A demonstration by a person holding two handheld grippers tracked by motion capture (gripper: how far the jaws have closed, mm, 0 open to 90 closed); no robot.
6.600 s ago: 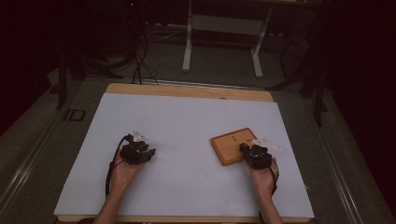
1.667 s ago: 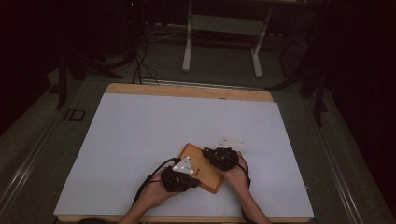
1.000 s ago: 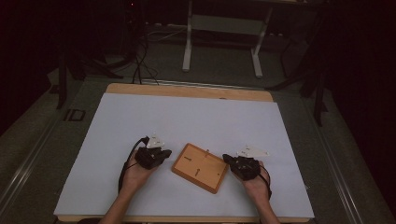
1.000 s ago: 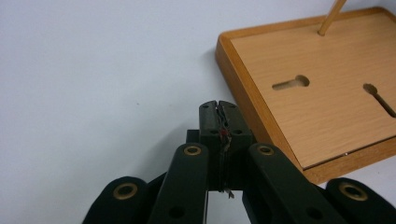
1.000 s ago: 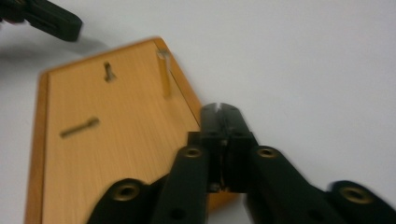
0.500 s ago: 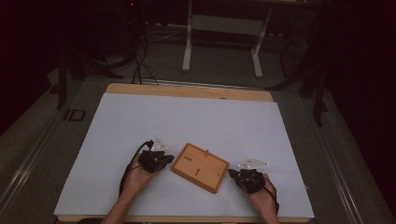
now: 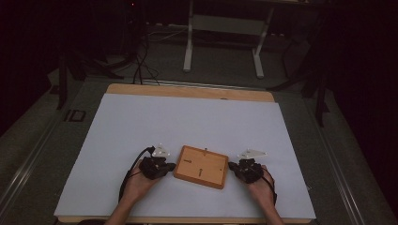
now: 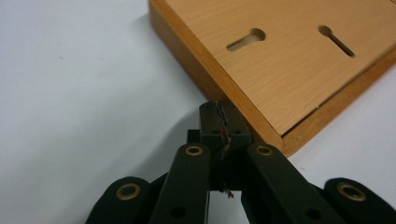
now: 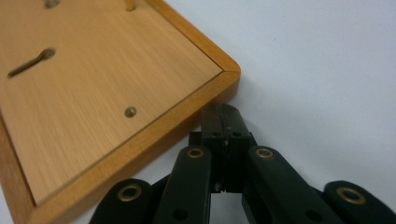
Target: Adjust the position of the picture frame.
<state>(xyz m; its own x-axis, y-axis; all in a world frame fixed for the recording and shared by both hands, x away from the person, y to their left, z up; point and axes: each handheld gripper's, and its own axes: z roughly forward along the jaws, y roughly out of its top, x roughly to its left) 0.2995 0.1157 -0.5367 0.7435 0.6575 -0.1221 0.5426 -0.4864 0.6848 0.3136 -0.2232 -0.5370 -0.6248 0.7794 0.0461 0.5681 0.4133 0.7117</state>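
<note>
Frame (image 7: 201, 166), a shallow wooden rectangle lying back side up, rests flat on the white sheet (image 7: 187, 122) near the front edge of the table (image 7: 187, 90), between the two grippers. Its back panel carries keyhole slots: the left gripper view shows two of them (image 8: 246, 39) cut into the pale panel, which sits inside a darker raised rim. The left gripper (image 7: 170, 166) lies low on the sheet at the frame's left edge, held in the person's left hand (image 7: 138, 185). Its jaws are clenched together with nothing between them, and in the left gripper view the closed tip (image 8: 219, 116) sits just against the rim near a corner; whether it actually presses on the wood cannot be told. The right gripper (image 7: 231, 166) lies at the frame's right edge, held in the right hand (image 7: 260, 190). Its jaws are likewise clenched on nothing, and in the right gripper view the tip (image 9: 223, 122) stands just beside the rounded corner of the frame (image 9: 107, 102), below the rim. A small screw head (image 9: 130, 111) is visible in the panel close to that corner. Each gripper carries a grey three-cornered plate on top and trails a black cable toward the person. Beyond the table, a dark floor holds cables and a pale metal stand (image 7: 223, 37).
</note>
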